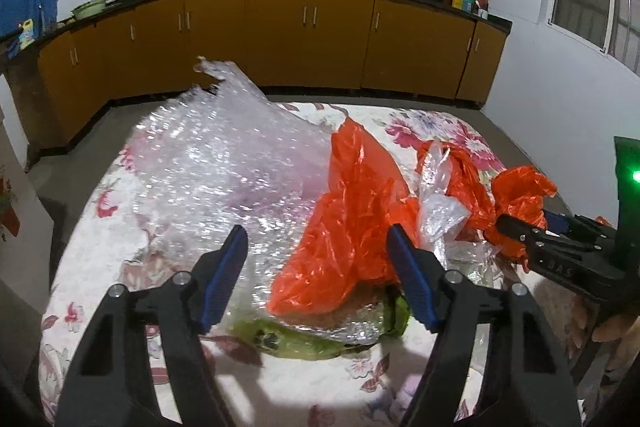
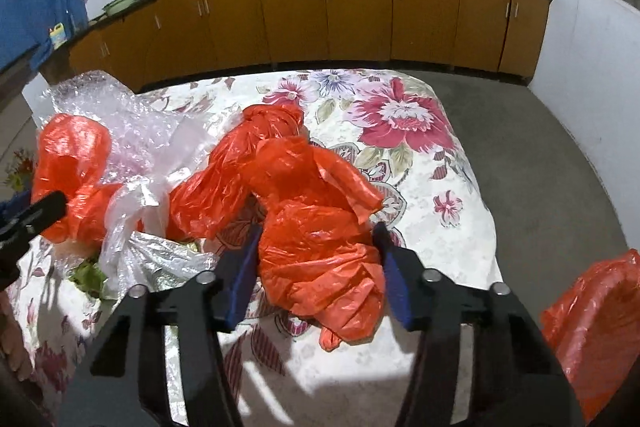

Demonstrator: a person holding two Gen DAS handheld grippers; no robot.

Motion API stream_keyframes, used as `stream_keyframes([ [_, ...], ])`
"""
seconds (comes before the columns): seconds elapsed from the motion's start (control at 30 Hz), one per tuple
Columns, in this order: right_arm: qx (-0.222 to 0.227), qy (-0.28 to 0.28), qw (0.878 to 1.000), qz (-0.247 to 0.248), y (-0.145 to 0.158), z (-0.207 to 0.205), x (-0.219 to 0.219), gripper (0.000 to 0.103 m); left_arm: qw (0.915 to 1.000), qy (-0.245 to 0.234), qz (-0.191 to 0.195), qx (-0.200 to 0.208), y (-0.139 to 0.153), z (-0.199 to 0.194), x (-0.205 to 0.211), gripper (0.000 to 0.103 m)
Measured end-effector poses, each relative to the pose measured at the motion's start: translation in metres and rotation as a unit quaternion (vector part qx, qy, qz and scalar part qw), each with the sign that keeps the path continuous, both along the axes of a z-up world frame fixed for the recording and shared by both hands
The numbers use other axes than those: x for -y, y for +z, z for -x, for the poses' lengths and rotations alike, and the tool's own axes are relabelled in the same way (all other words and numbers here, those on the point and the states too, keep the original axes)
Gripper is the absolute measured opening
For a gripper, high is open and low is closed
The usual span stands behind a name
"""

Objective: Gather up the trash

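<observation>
A table with a floral cloth point(image 1: 440, 131) point(image 2: 400, 115) holds a heap of trash. A sheet of bubble wrap point(image 1: 224, 163) point(image 2: 132, 131) lies at the left, an orange plastic bag point(image 1: 352, 219) point(image 2: 72, 163) leans on it, and a clear bag point(image 1: 440, 211) point(image 2: 132, 227) and a green wrapper point(image 1: 304, 341) point(image 2: 90, 275) lie by it. My left gripper point(image 1: 316, 255) is open over the bubble wrap and orange bag, touching nothing. My right gripper point(image 2: 316, 247) point(image 1: 508, 227) is open, its jaws on either side of a crumpled orange bag point(image 2: 320, 227) point(image 1: 520, 191).
Another orange bag point(image 2: 596, 327) sits at the right edge of the right wrist view. Yellow cabinets point(image 1: 280, 39) with a dark counter run along the back wall. Grey floor point(image 2: 540, 147) surrounds the table. A white wall point(image 1: 560, 99) stands at the right.
</observation>
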State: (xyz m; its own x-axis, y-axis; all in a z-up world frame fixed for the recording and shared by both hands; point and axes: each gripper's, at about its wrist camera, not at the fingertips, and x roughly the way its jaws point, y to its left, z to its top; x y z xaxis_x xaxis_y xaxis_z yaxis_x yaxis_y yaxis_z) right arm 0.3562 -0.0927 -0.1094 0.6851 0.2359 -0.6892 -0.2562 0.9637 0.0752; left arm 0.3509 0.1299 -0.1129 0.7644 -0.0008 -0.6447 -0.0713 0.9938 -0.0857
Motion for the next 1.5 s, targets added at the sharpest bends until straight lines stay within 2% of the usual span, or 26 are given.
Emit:
stream_keyframes([
  [0.1,0.001,0.003,1.0,-0.004,0.001,0.009,0.005,0.047,0.9999,-0.013,0.001,-0.011,-0.004,-0.006,0.005,0.062],
  [0.2,0.003,0.001,1.0,-0.003,0.003,0.018,0.011,0.046,0.9996,-0.02,0.004,-0.02,-0.007,-0.008,0.008,0.051],
  [0.3,0.004,-0.003,1.0,-0.004,0.004,0.025,0.015,0.045,0.9993,-0.029,0.001,-0.022,-0.008,-0.007,0.014,0.036],
  [0.37,0.005,-0.003,1.0,-0.003,0.004,0.028,0.017,0.043,0.9991,-0.036,-0.006,-0.022,-0.009,-0.007,0.018,0.019],
  [0.47,0.005,-0.003,1.0,-0.003,0.003,0.037,0.02,0.042,0.999,-0.041,-0.013,-0.015,-0.008,-0.002,0.023,0.013],
  [0.7,0.006,-0.005,1.0,-0.012,0.007,0.058,0.028,0.041,0.9996,-0.026,-0.013,0.006,0.006,0.021,0.018,0.011],
  [0.83,0.008,-0.009,1.0,-0.022,0.013,0.069,0.036,0.041,0.9998,-0.003,-0.001,0.021,0.02,0.041,0.007,0.011],
  [1.3,0.044,-0.022,0.998,-0.037,0.047,0.12,0.056,0.041,0.9952,0.057,0.02,0.076,0.075,0.104,-0.021,0.011],
  [1.5,0.07,-0.026,0.996,-0.038,0.067,0.144,0.063,0.041,0.9932,0.046,0.032,0.102,0.103,0.123,-0.011,0.011],
])
